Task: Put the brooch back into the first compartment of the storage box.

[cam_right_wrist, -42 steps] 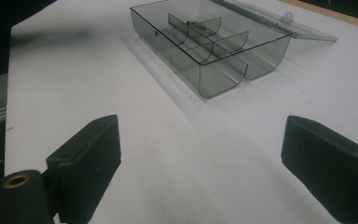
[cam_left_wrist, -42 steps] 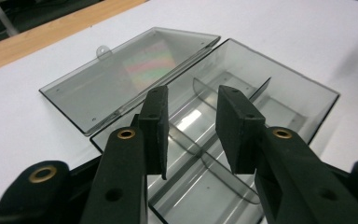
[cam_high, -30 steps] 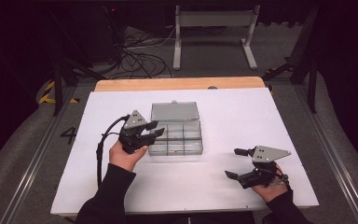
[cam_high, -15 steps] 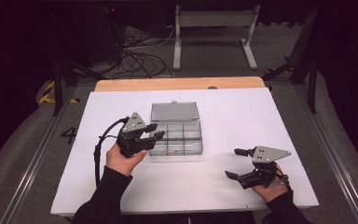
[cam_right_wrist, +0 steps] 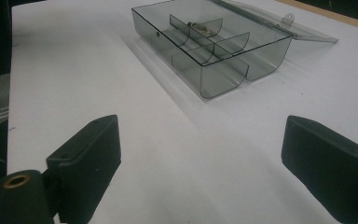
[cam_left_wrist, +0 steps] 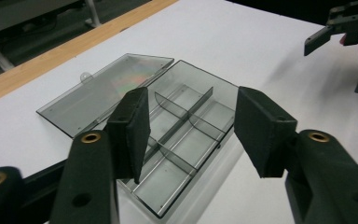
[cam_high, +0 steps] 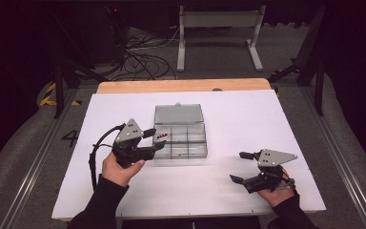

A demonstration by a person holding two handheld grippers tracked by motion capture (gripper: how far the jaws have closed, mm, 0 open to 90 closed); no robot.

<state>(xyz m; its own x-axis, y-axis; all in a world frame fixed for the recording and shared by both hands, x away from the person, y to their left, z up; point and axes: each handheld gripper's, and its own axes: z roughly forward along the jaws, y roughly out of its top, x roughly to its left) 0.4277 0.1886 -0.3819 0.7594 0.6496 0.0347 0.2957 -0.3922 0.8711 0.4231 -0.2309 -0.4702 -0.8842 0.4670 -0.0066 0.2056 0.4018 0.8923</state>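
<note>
Both claws stand with jaws spread and nothing between them: the left gripper (cam_high: 151,141) sits at the near-left corner of the clear compartment box (cam_high: 181,140), its jaws reaching over that corner, while the right gripper (cam_high: 242,167) rests well apart from the box, near the table's front right, jaws aimed leftward. From the left gripper view, the left gripper (cam_left_wrist: 189,128) looks down on the box (cam_left_wrist: 186,135) and the other gripper (cam_left_wrist: 340,32) shows at the upper right. Under everything lies a white tabletop (cam_high: 248,114) with a bare wooden strip (cam_high: 181,86) along its far edge. Beyond it the room is dark, with a grey floor, a tangle of black cables (cam_high: 143,52) and a pale metal stand (cam_high: 219,28); a metal rail (cam_high: 33,167) runs along the left side. Near the table's middle, a little left of centre, the box lies with its long axis running left to right. Its hinged lid (cam_high: 178,113) is thrown open flat toward the far side. Dividers split the tray into compartments, and a small item (cam_high: 161,137), too small to identify, sits in a left-hand one. In the right gripper view the box (cam_right_wrist: 214,42) lies ahead of the wide-set jaws of the right gripper (cam_right_wrist: 200,163).
</note>
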